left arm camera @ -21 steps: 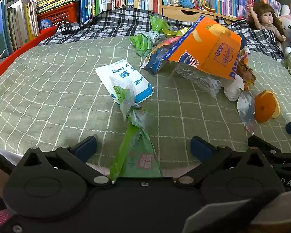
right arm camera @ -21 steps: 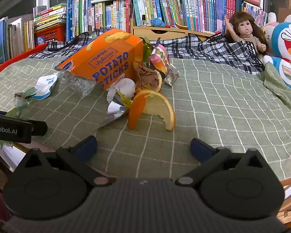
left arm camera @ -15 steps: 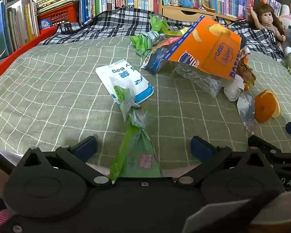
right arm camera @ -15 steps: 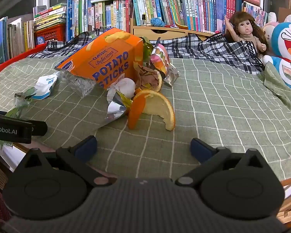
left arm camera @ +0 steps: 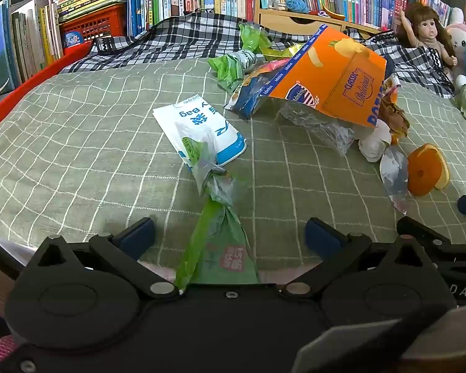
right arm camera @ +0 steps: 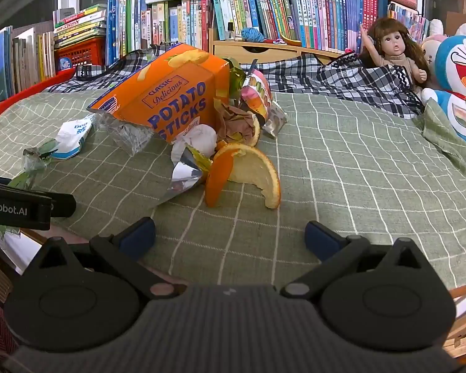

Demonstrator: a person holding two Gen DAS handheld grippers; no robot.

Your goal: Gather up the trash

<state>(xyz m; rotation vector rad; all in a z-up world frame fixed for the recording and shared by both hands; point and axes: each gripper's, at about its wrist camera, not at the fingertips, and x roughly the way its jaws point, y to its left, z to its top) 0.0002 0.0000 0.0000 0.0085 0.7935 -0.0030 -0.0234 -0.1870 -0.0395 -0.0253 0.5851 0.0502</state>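
Trash lies on a green checked bedspread [left arm camera: 77, 143]. A twisted green wrapper [left arm camera: 217, 242] stretches toward me between the wide-apart fingers of my open left gripper [left arm camera: 230, 236], untouched by the pads. Behind it lies a white and blue bag [left arm camera: 198, 127]. An orange potato sticks box [right arm camera: 174, 99] sits over clear plastic [right arm camera: 124, 133], with a foil wrapper [right arm camera: 183, 177], a crumpled white paper [right arm camera: 202, 140] and orange peel [right arm camera: 245, 174] beside it. My right gripper [right arm camera: 230, 236] is open just short of the peel, holding nothing.
Bookshelves [right arm camera: 264, 9] line the far side, with a plaid blanket [right arm camera: 341, 77] below them. A doll [right arm camera: 394, 52] and plush toys [right arm camera: 459, 87] sit at the right. A red bed rail [left arm camera: 31, 93] runs along the left. The left gripper's body [right arm camera: 18, 205] shows at the right view's left edge.
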